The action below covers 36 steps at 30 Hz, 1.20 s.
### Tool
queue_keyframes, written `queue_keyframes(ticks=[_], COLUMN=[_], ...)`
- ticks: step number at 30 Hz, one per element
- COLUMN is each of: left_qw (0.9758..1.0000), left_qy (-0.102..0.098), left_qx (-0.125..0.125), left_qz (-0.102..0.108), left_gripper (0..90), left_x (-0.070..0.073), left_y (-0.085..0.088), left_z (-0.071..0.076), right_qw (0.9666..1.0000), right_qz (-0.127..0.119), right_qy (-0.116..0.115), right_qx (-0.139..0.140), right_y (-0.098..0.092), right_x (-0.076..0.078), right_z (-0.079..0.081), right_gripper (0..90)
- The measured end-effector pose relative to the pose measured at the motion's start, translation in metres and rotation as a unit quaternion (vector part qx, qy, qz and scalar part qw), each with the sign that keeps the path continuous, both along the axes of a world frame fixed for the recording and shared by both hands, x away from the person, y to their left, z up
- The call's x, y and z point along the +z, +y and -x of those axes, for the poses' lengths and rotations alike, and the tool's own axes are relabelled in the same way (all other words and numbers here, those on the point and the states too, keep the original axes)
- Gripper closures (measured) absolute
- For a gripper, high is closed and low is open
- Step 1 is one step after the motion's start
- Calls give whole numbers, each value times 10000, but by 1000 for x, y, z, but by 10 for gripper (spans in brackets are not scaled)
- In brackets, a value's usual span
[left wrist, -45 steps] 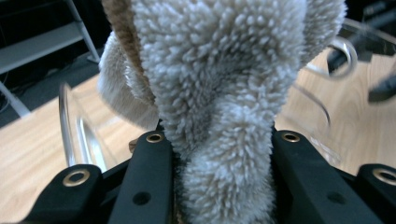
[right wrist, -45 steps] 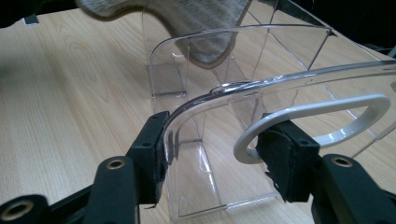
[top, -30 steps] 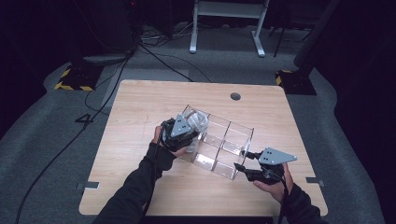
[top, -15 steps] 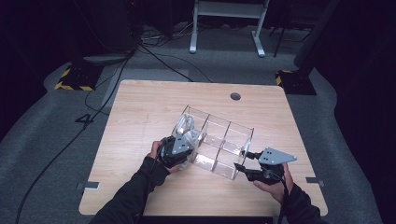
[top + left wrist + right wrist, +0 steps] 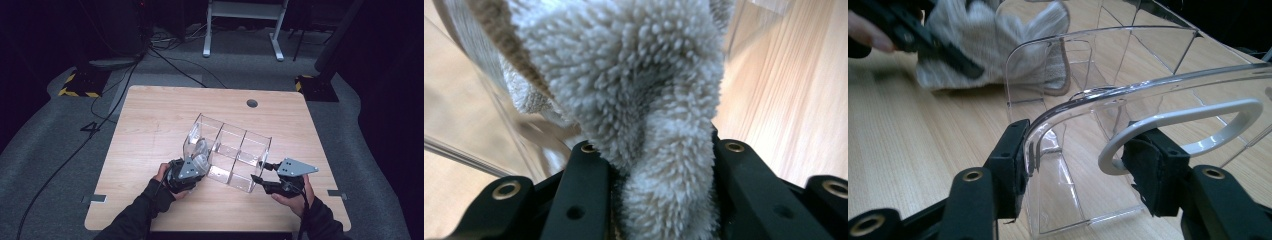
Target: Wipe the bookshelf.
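Observation:
A clear plastic divided bin (image 5: 235, 128) lies tilted on the wooden table (image 5: 150, 120). My left gripper (image 5: 191, 169) is at the bin's left end, shut on a fluffy white cloth (image 5: 201, 150). In the left gripper view the cloth (image 5: 634, 75) bulges up from between the black jaws of the left gripper (image 5: 654, 150), against the bin's clear wall. My right gripper (image 5: 1080, 150) is shut on the bin's (image 5: 1108, 60) right end wall, beside its white loop handle (image 5: 1198, 120). The right gripper view also shows the cloth (image 5: 993, 30) and the left gripper (image 5: 933, 45) farther off.
A round cable hole (image 5: 252, 103) sits near the table's far edge. Beyond the table are floor cables (image 5: 165, 60), a white stand (image 5: 240, 20) and yellow-black floor markers (image 5: 80, 82). Bare wood lies left of and behind the bin.
My left gripper has come toward the table's near edge and lower, drawing the white cloth along at the bin's left end. The right gripper has held still on the bin.

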<state>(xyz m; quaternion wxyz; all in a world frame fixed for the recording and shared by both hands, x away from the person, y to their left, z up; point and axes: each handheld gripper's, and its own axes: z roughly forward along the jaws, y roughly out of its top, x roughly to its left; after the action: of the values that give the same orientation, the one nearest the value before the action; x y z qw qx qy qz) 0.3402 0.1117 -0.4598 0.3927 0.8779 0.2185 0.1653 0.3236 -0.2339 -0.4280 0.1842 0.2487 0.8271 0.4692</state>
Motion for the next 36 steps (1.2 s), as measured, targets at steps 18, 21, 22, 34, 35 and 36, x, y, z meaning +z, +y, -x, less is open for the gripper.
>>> queue_keyframes(ticks=[18, 21, 22, 34, 35, 36], left_qw=[9901, 9922, 9929, 9960, 9963, 9965], left_qy=[-746, -665, -615, -485, -466, -448], left_qx=[328, 403, 450, 722, 709, 699], left_qz=[1144, 974, 911, 185, 150, 100], left_gripper=[712, 712, 713, 716, 717, 718], left_x=[65, 60, 59, 53, 51, 50], left_y=[-14, -21, -24, -37, -36, -35], left_z=[-44, -56, -60, -70, -69, -69], right_qw=[10000, 10000, 10000, 10000, 10000, 10000], right_qz=[-11, -13, -12, -17, -20, -21], right_qy=[-7, -11, -10, -12, -9, -9], right_qx=[-6, -13, -13, -20, -17, -13], right_y=[0, 0, 0, 0, 0, 0], right_x=[0, 0, 0, 0, 0, 0], right_z=[0, 0, 0, 0, 0, 0], right_gripper=[460, 460, 460, 460, 460, 460])
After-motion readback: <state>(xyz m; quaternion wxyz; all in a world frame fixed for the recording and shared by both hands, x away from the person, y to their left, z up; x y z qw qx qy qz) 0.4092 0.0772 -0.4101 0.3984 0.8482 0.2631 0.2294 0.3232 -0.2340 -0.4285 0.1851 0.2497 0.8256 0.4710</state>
